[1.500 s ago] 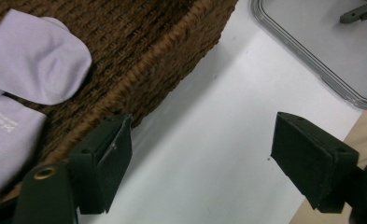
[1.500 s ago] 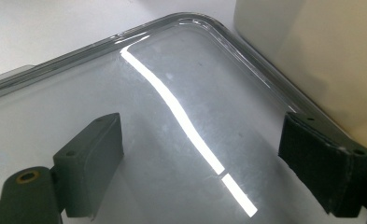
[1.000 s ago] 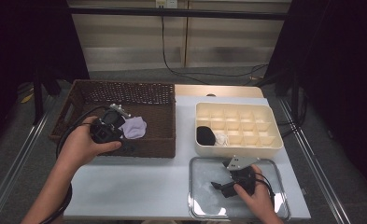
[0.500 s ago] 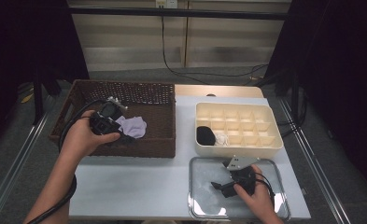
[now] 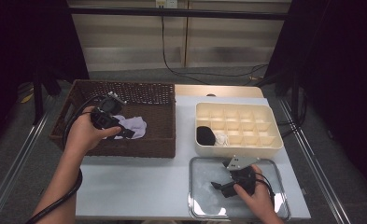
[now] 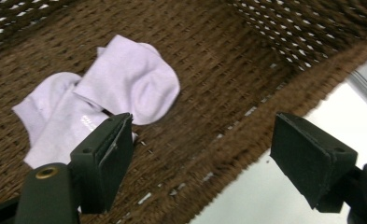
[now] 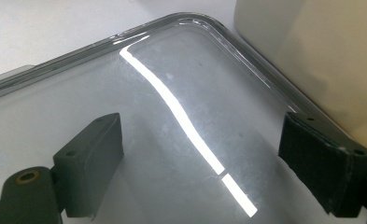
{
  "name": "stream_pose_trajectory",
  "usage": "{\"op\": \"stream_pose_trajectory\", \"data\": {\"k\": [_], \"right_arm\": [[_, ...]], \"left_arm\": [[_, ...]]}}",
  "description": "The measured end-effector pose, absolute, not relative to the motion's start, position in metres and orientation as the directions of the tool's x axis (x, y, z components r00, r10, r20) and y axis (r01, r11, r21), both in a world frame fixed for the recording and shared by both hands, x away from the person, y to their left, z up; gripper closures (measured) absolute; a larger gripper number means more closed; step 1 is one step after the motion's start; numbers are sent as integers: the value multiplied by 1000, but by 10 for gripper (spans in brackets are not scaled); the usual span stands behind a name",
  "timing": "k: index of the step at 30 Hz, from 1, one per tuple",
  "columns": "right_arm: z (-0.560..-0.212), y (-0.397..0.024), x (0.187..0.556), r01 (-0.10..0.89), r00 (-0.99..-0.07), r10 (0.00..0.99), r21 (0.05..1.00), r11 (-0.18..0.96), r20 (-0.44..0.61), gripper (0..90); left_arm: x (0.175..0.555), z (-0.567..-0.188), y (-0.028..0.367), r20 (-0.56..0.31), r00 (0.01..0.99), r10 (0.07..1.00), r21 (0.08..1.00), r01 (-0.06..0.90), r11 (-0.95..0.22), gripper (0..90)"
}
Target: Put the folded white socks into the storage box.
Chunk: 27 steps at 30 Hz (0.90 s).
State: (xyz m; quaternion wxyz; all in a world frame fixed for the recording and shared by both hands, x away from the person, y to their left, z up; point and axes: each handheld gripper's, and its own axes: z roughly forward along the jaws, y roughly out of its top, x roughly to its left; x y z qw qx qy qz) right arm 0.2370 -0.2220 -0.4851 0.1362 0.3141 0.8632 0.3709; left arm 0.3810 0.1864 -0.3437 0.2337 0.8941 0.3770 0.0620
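Observation:
A pair of pale lilac socks (image 5: 133, 126) (image 6: 102, 98) lies on the floor of a brown wicker basket (image 5: 153, 93) (image 6: 228, 79) at the table's left. My left gripper (image 5: 125, 131) (image 6: 202, 163) hovers just above them, open, with nothing between its jaws. My right gripper (image 5: 220, 186) (image 7: 209, 172) rests over a shiny metal tray (image 5: 200, 205) (image 7: 162, 28) at the front right, open and empty. A cream compartment box (image 5: 260, 126) (image 7: 321, 51) holds a black rolled sock (image 5: 206, 135) and a white one (image 5: 222, 138) in its front-left cells.
The white table (image 5: 139, 186) has bare room between the basket and the tray. Metal rails run along both sides of the table. A cable hangs down the back wall.
My left gripper has drawn back to the left and lowered over the basket, leaving the lilac socks lying on the basket floor. The right gripper has stayed put on the tray.

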Motion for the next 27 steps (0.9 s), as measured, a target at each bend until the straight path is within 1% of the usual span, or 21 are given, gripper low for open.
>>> {"op": "stream_pose_trajectory", "data": {"k": [2, 7, 18, 20, 22, 24, 25, 27], "right_arm": [[-485, -222, 237, 442, -765, 644, 726, 527, -2, 130], [-485, -222, 237, 441, -766, 643, 726, 527, -2, 130], [-485, -222, 237, 443, -765, 644, 725, 527, 0, 130], [-485, -222, 237, 443, -765, 644, 725, 527, 0, 130], [-485, -222, 237, 443, -765, 644, 726, 527, 0, 130], [-485, -222, 237, 443, -765, 644, 726, 527, 0, 130], [-485, -222, 237, 443, -765, 644, 725, 527, 0, 130], [-485, -222, 237, 443, -765, 644, 725, 527, 0, 130]], "left_arm": [[385, -345, 188, -60, 698, 713, 470, 650, -597, 212], [391, -356, 190, -90, 665, 742, 467, 686, -558, 219], [409, -381, 199, -113, 588, 801, 470, 742, -478, 235], [412, -383, 200, -104, 586, 804, 467, 742, -481, 240], [414, -386, 200, -112, 577, 809, 471, 748, -468, 242], [416, -388, 200, -112, 585, 803, 459, 748, -480, 244], [417, -388, 201, -99, 584, 805, 460, 744, -484, 245], [418, -389, 200, -113, 584, 804, 458, 749, -479, 245]]}}
